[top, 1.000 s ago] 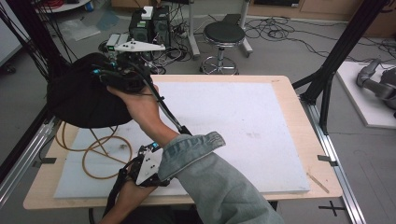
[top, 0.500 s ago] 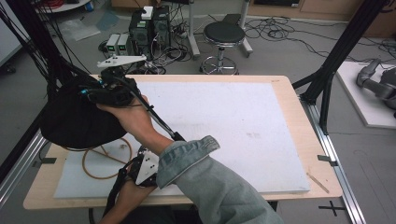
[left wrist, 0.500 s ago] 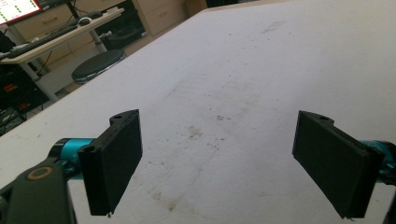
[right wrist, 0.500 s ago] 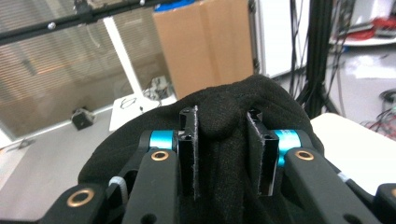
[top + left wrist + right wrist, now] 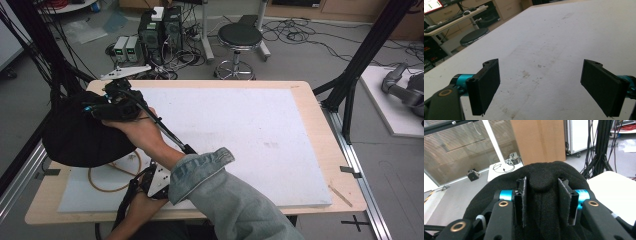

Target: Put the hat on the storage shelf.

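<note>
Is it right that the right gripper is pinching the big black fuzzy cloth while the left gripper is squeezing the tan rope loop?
Not quite. The right gripper does pinch a fold of the big black fuzzy cloth, but the left gripper squeezes nothing. The left gripper view shows its jaws wide apart over the bare white foam board. The tan rope loop lies on the board, untouched.

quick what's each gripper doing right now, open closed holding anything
Left gripper: open, nothing between its jaws, above the white mat.
Right gripper: shut on a fold of the black cloth.
</note>
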`<move>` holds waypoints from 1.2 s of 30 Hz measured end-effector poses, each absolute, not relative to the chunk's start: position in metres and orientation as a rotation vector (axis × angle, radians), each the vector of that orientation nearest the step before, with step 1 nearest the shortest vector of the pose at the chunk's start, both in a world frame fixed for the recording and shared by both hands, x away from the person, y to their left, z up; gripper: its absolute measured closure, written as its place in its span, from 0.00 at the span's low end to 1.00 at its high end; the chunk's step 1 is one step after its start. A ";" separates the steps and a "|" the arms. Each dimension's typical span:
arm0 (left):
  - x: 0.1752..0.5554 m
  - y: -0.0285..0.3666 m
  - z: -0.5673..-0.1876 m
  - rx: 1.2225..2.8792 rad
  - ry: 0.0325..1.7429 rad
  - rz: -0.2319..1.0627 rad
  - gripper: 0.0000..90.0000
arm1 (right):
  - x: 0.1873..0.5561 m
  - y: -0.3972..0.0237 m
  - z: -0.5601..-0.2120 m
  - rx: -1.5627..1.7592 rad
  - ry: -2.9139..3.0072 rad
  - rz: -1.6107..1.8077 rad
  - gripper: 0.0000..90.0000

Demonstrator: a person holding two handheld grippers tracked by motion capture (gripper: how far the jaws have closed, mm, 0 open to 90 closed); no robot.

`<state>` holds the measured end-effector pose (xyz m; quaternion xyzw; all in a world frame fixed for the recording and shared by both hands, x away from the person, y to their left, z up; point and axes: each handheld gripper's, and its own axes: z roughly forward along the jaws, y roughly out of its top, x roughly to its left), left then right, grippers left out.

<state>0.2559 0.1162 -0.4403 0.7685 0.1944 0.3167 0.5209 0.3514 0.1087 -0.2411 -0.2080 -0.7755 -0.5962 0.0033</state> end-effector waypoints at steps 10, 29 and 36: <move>0.256 0.117 -0.440 1.853 0.464 0.761 0.18 | 0.353 0.110 -0.245 -0.654 -2.447 -1.845 0.59; 0.258 0.117 -0.439 1.854 0.466 0.762 0.18 | 0.360 0.081 -0.238 -0.730 -2.481 -1.896 0.36; 0.259 0.117 -0.439 1.856 0.467 0.764 0.18 | 0.371 0.025 -0.237 -0.873 -2.490 -1.961 0.33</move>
